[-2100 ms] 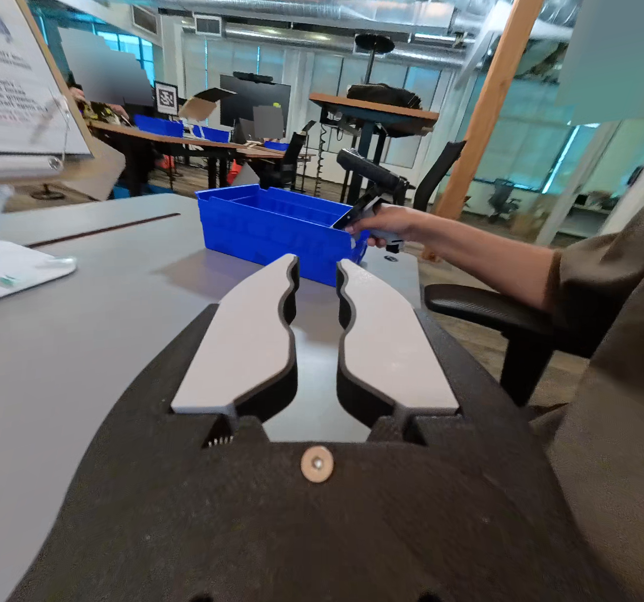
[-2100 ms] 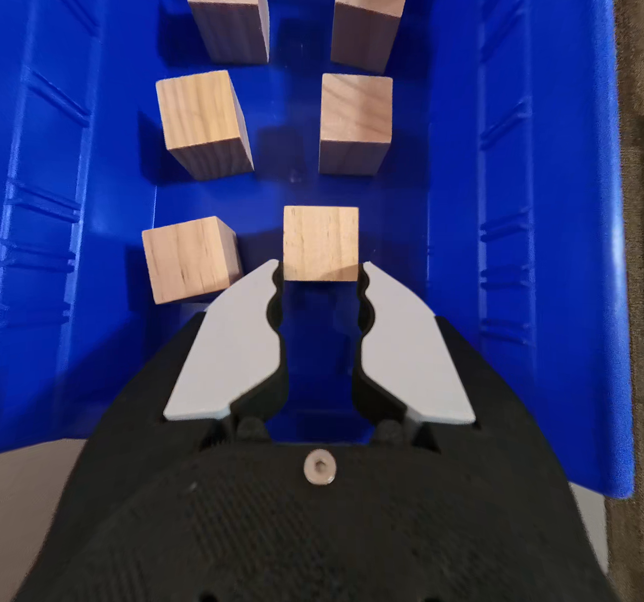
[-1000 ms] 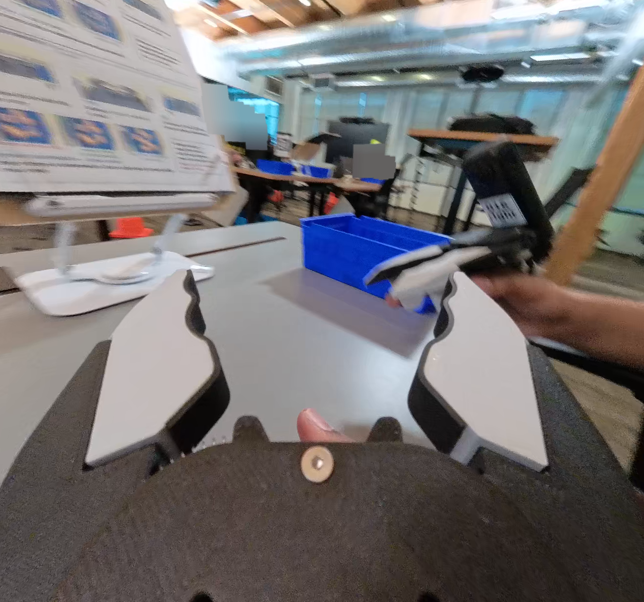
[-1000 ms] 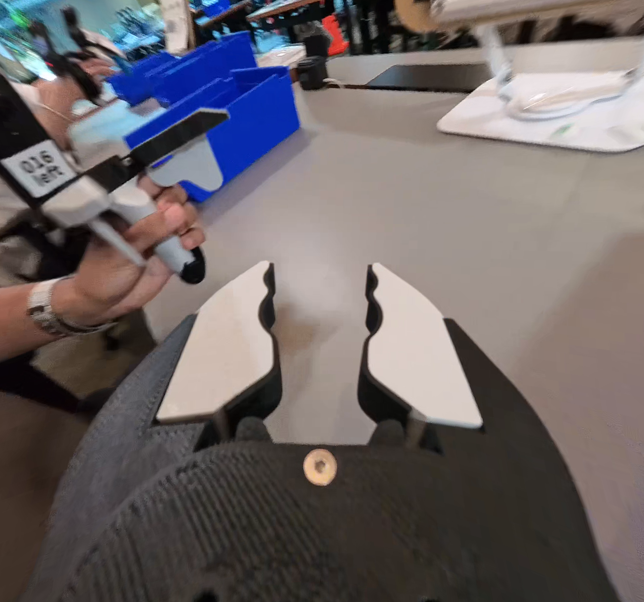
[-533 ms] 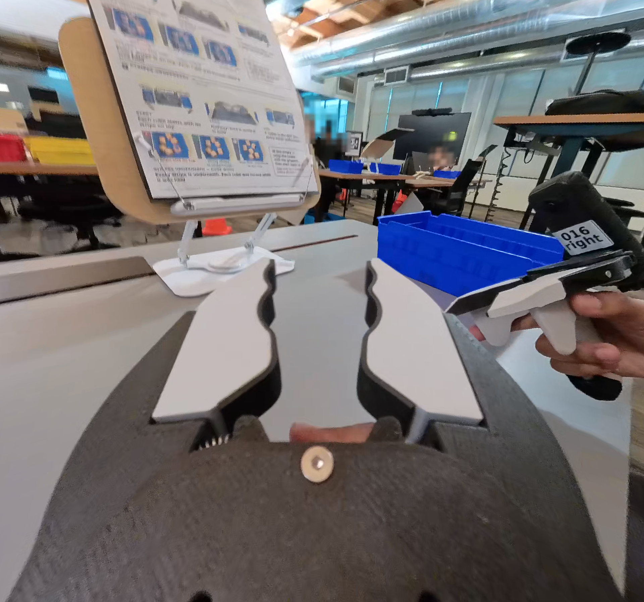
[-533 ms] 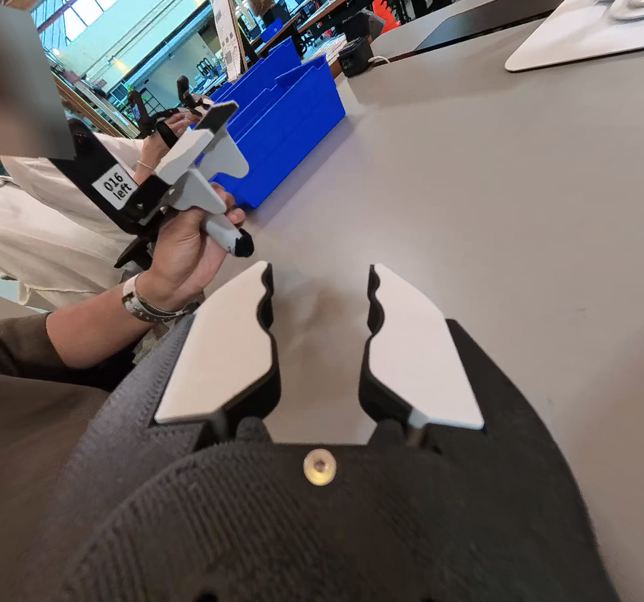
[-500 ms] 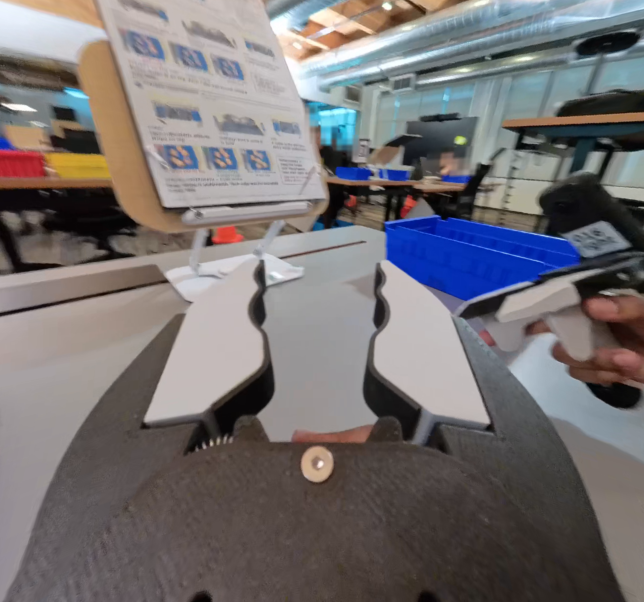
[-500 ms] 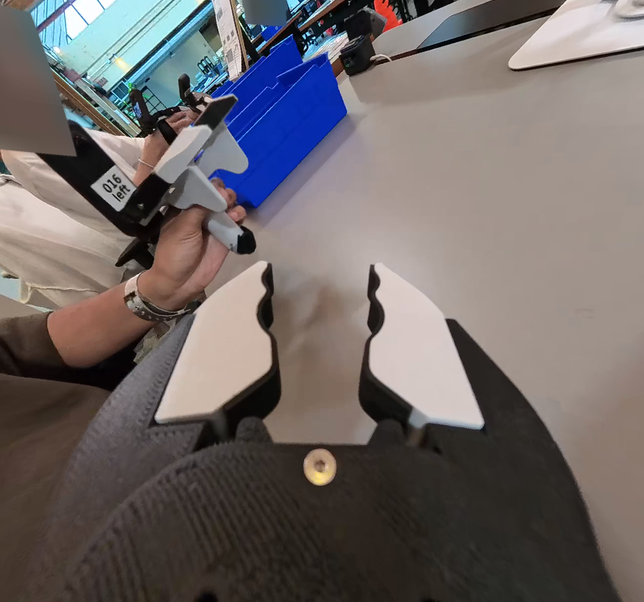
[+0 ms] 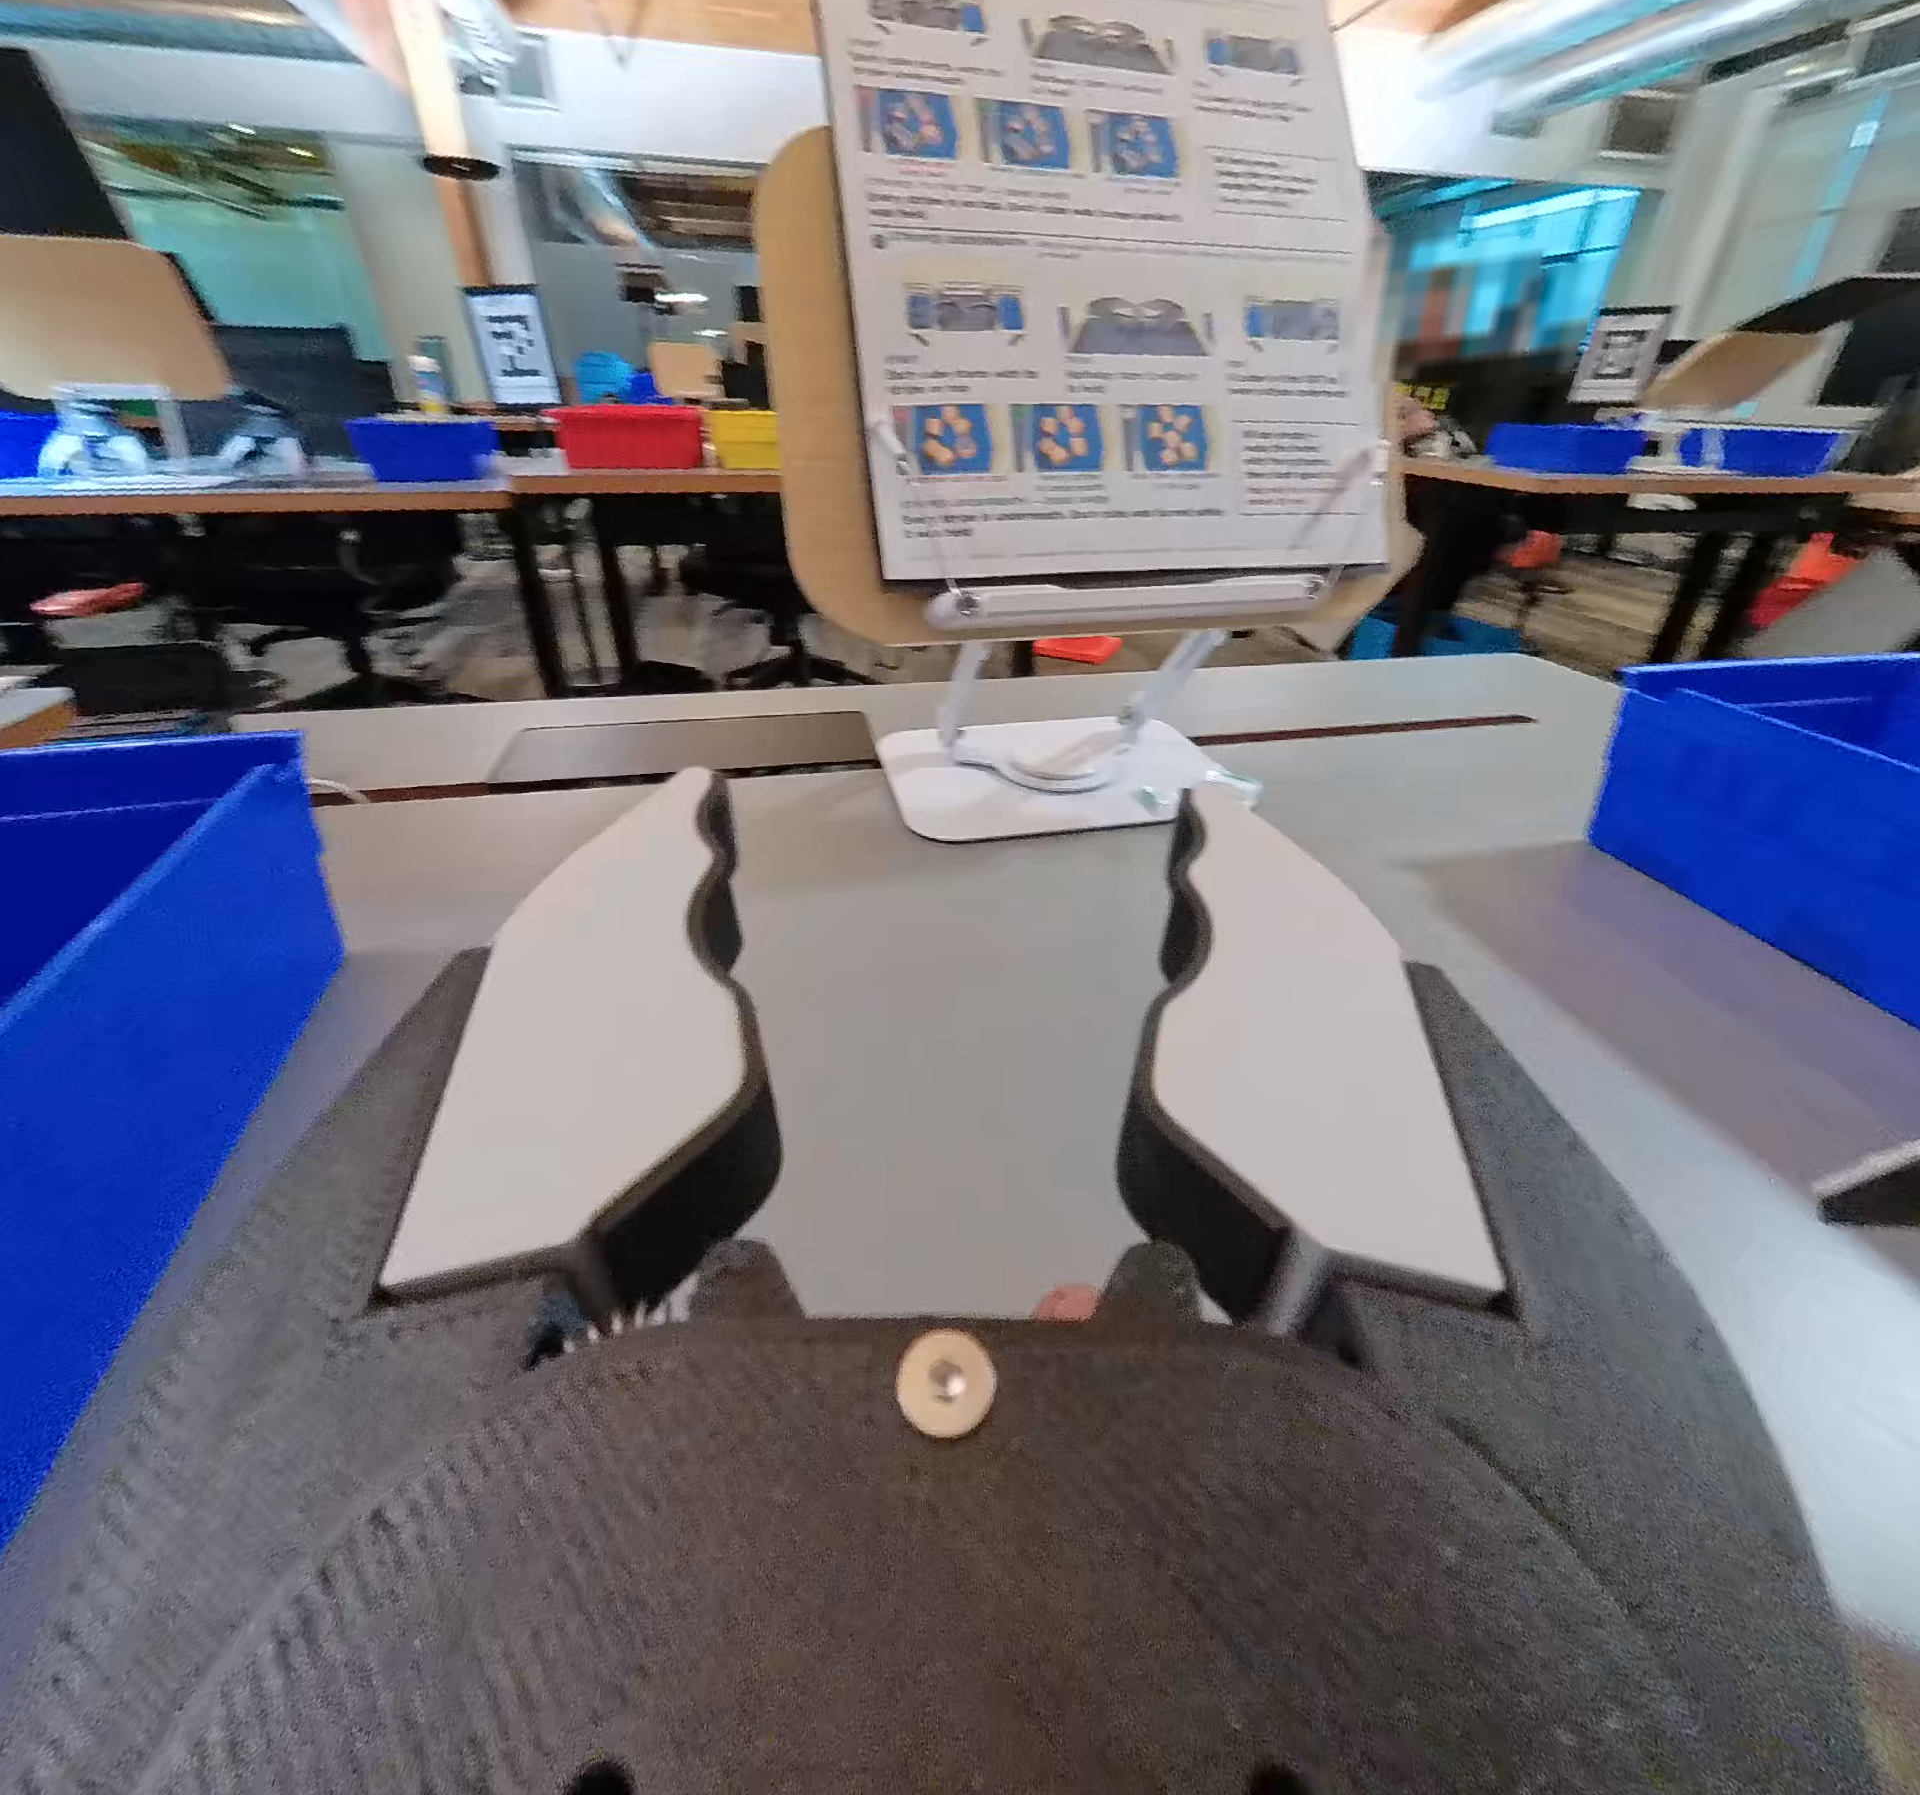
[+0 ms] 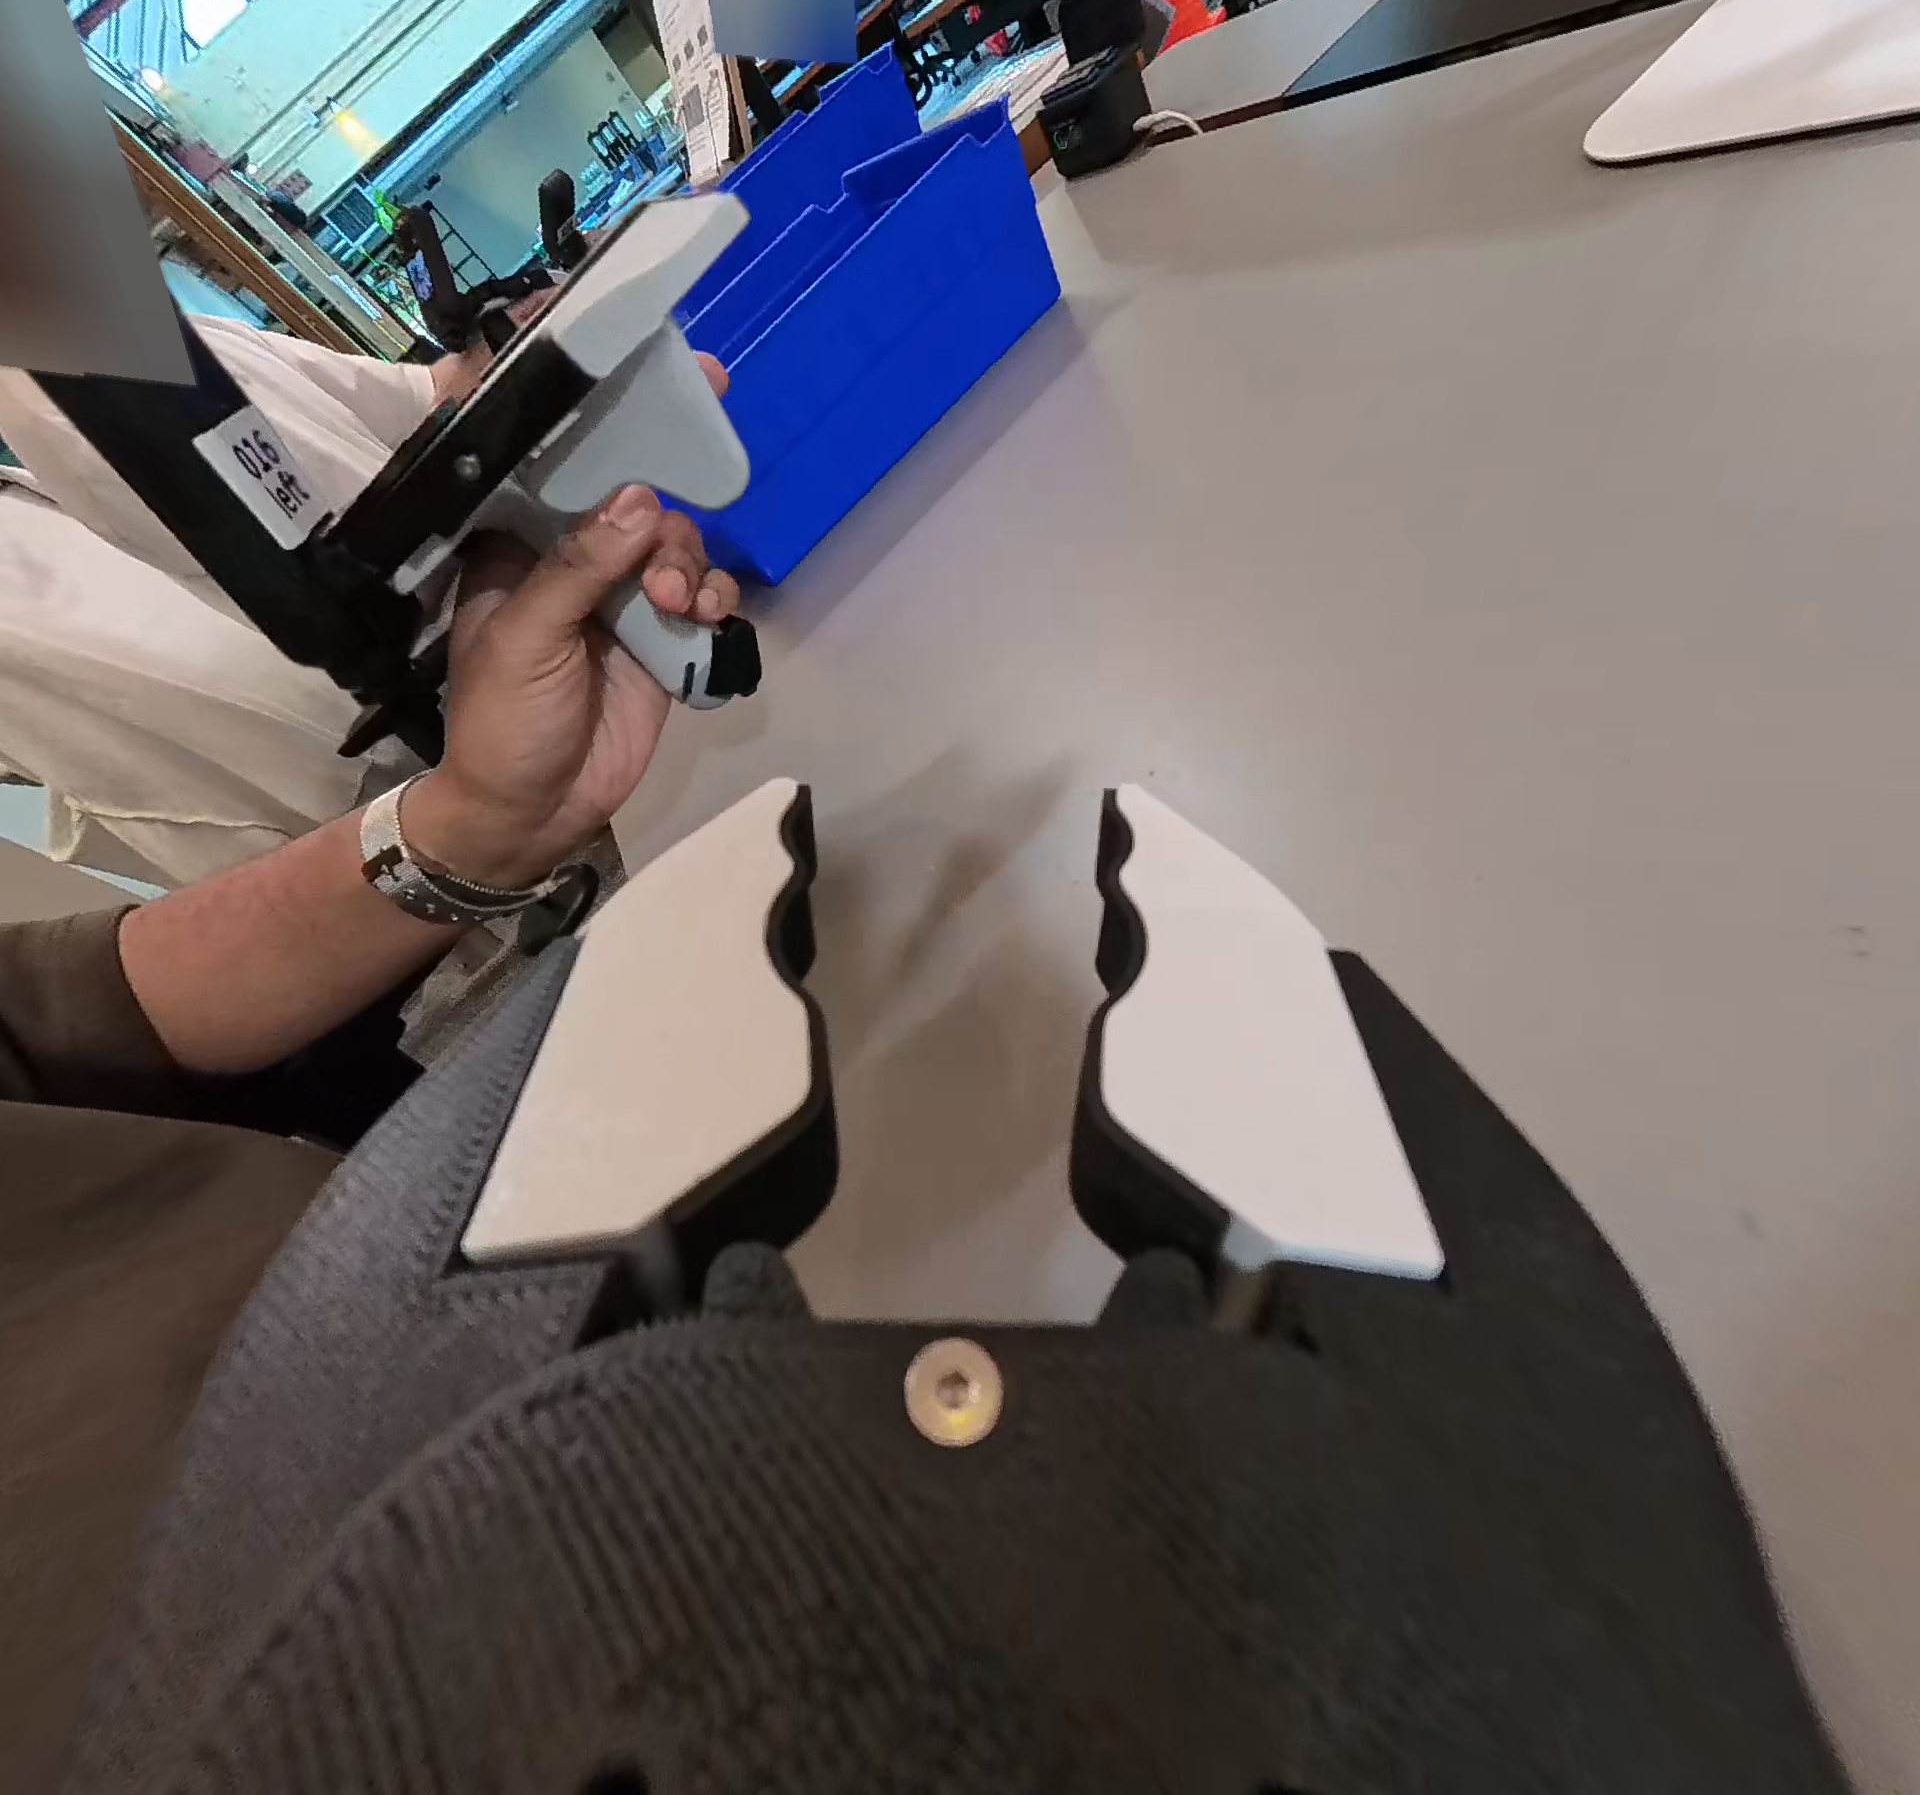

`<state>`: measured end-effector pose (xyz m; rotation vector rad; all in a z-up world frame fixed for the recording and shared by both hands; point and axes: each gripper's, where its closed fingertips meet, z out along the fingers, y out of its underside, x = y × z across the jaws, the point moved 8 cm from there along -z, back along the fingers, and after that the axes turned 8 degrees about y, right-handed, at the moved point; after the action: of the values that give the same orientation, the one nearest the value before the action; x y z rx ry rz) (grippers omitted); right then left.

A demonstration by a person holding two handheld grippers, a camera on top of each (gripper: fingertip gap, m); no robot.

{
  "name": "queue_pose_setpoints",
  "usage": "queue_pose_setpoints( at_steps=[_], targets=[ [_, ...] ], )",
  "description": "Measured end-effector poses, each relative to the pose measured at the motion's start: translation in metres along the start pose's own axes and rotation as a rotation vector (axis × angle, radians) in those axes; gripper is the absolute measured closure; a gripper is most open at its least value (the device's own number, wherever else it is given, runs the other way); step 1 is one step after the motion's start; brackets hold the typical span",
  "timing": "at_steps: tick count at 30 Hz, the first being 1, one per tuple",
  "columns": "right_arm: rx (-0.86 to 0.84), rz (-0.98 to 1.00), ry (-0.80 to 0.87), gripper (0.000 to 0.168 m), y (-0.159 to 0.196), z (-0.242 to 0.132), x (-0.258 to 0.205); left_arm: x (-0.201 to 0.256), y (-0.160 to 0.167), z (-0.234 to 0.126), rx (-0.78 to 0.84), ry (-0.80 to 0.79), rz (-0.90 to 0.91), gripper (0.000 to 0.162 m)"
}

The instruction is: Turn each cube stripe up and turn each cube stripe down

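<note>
Both the left gripper [image 9: 951,810] and right gripper [image 10: 954,805] are hovering parted and empty over the tabletop [image 10: 1455,498], cubes unseen, probably inside the right-edge blue bin [image 9: 1766,810], so returning squarely above it is needed.

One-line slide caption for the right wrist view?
Open right gripper above the grey table; a hand holds the left gripper beside a blue bin.

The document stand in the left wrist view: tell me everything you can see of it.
The document stand has a flat white base plate resting on the grey table, two slim metal arms rising to a silver ledge, and a rounded light wood backboard. A printed instruction sheet with small pictures leans on it, tilted back, held by thin wire clips. It stands straight ahead, beyond the open left gripper, touching neither blue bin.
</note>
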<state>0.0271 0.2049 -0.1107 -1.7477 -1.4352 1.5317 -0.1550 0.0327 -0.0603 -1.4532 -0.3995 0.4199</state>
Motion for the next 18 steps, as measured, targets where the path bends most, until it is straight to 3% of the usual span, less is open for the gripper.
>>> queue_pose_setpoints(
  at_steps=[1,4,11,18],
  targets=[
    [0.0,0.006,-0.001,0.115,0.0,0.0,0.001,-0.001,0.0,0.0,0.003,-0.024,-0.001,0.089],
    [0.003,0.022,-0.004,0.115,0.0,0.0,0.002,0.002,0.003,-0.001,-0.006,0.042,-0.02,0.072],
    [0.007,0.02,0.009,0.113,-0.001,0.0,0.004,0.007,-0.001,0.0,0.0,0.094,0.019,0.066],
    [-0.018,-0.117,0.047,0.119,0.0,-0.002,0.0,0.015,0.007,0.006,-0.073,-0.003,0.12,0.089]
  ],
)
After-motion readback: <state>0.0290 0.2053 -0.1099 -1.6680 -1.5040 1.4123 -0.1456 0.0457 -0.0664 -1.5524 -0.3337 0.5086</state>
